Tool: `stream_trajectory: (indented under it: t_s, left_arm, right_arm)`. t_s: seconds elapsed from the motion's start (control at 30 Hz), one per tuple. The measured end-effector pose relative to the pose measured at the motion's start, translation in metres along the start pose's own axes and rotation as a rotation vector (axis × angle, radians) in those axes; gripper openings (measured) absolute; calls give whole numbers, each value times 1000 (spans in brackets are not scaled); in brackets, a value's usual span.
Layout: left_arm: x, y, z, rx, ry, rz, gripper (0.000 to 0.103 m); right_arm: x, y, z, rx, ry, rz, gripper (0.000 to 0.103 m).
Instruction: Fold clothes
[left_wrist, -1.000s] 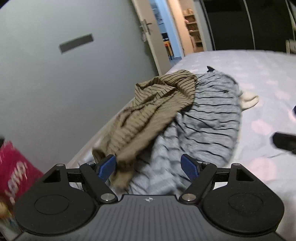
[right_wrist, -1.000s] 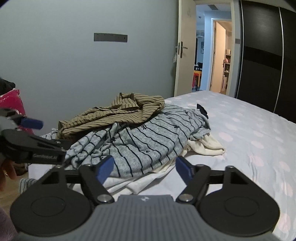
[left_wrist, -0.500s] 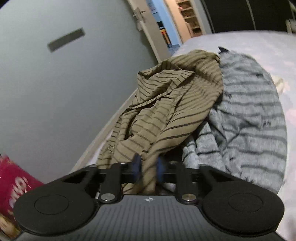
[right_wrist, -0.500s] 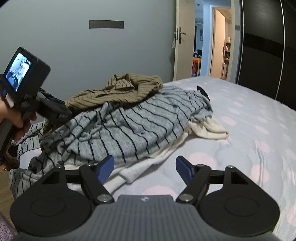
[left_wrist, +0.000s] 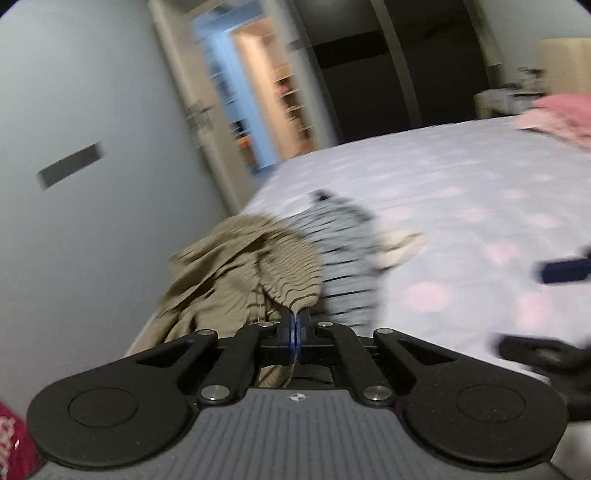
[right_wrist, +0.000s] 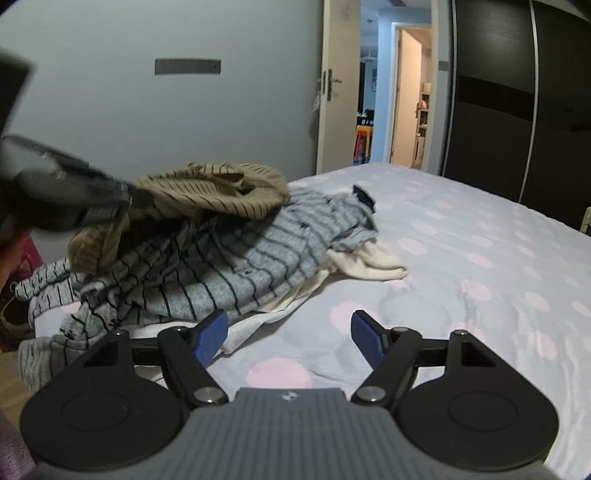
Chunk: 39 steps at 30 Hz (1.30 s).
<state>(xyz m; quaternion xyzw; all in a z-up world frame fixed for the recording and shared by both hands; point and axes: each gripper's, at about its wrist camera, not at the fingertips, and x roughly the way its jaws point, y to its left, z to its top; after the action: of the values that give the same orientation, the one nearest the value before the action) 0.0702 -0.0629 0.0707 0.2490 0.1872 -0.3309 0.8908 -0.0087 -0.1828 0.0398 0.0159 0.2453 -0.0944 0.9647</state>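
We find the left claw (left_wrist: 295, 332) clamped on an edge of the tan striped shirt (left_wrist: 255, 273), its blue pads pressed together with cloth between them. The right claw (right_wrist: 286, 334) stands apart and empty above the bed (right_wrist: 480, 258), just beside the pile. The tan shirt lies on top of the grey striped garment (right_wrist: 221, 266), which covers a cream garment (right_wrist: 373, 258); the pile sits at the bed's edge. We judge the task barely begun: nothing is folded yet, and every garment remains. No container with contents is visible; a pink heap (left_wrist: 554, 114) at the bed's far side cannot be identified.
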Motion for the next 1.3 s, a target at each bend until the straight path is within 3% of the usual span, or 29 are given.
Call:
stream_trajectory:
  t_s: [0.1,0.27,0.4,0.47,0.5,0.53,0.6,0.83,1.1,1.3]
  left_arm:
    - [-34,-31,1,12,12,-106,0]
    - [-73,-67,-17,-5,99,-318,0]
    - [-86,-97,-33,70,150,-394,1]
    - [-85,-103,-38,85,175,-428,10]
    - [-85,-104,-41,96,182,-445,23]
    - [-86,-103,-43,107,177,-441,40]
    - [-84,-98,-44,118,170,-416,54]
    - [-60,-58,-47,92,192,-260,57]
    - [-2,4,-60,-33,307,20,58]
    - [47,31,-82,-141,407,104,55]
  right_arm:
    - [-28,-14,0,23,15,-10,76]
    - [-70,-34,-13,73,55,-21,75]
    - [-88,-38,-29,95,75,-22,76]
    - [-92,-37,-35,108,84,-4,76]
    - [-93,-37,-37,116,93,19,76]
    - [-94,-36,-38,124,101,42,76]
    - [-92,-32,-41,117,115,80,76]
    - [-67,-23,-46,120,187,108,76]
    - [-3,-15,-57,164,300,121,76]
    - [41,-7,-76,204,362,119,76]
